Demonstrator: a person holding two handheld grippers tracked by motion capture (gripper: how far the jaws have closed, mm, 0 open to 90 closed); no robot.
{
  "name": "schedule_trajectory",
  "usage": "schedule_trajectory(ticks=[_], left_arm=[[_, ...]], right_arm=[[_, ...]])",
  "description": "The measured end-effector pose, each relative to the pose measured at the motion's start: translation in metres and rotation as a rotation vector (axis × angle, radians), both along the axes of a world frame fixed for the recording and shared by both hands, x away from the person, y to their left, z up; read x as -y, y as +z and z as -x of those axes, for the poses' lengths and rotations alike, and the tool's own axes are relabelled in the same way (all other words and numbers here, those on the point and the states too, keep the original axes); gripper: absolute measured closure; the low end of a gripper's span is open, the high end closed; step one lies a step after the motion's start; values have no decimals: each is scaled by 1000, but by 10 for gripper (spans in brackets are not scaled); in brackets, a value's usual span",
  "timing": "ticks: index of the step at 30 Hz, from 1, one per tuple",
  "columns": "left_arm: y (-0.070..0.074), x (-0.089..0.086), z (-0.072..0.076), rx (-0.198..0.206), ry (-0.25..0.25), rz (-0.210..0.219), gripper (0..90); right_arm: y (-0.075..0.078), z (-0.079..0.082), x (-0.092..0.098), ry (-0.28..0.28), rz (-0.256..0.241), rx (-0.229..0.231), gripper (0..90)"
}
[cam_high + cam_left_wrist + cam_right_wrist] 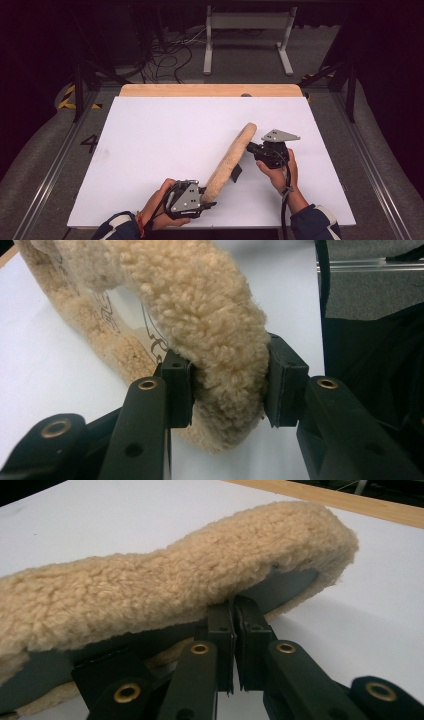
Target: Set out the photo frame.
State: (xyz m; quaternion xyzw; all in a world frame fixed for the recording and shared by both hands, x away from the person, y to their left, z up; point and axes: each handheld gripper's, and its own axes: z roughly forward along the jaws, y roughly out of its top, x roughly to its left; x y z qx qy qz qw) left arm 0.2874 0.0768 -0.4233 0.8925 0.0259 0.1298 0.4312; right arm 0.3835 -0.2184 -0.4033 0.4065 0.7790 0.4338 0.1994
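A long tan fleecy insole (230, 155) is held off the white table sheet (150, 140), slanting from near left to far right. My left gripper (207, 197) is shut on its near end; in the left gripper view the jaws (227, 382) squeeze the thick fleece (200, 305) from both sides. My right gripper (250, 147) is shut on the far part; in the right gripper view its pads (234, 615) pinch the thin grey underside edge of the fleece (175, 585). A dark flap (235, 172) hangs below the middle.
The white sheet covers a wooden table whose far edge (210, 90) shows as a bare strip. Beyond it on the floor are a white stand frame (247, 35) and loose cables (170, 55). Metal rails run along both table sides.
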Motion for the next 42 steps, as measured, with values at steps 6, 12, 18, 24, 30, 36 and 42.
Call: schedule_trajectory(ticks=[6, 12, 18, 24, 30, 36, 42], left_arm=[[0, 7, 1, -1, -7, 9, 581], [-1, 8, 0, -8, -5, 17, 573], [-1, 4, 1, -17, -13, 25, 577], [0, -10, 4, -30, -19, 39, 589], [-1, -4, 3, -32, -15, 43, 622], [-2, 3, 6, -29, -26, 40, 626], [-3, 8, 6, -37, -30, 45, 626]], right_arm=[[2, -2, -4, -4, 7, -10, 869], [5, -2, 0, -28, -38, -59, 767], [16, 8, 10, -5, -141, -112, 668], [25, 21, 6, 25, -208, -156, 582], [30, 24, -3, -8, -248, -205, 458], [34, 22, -11, -7, -277, -249, 383], [33, 17, -29, -15, -233, -293, 308]])
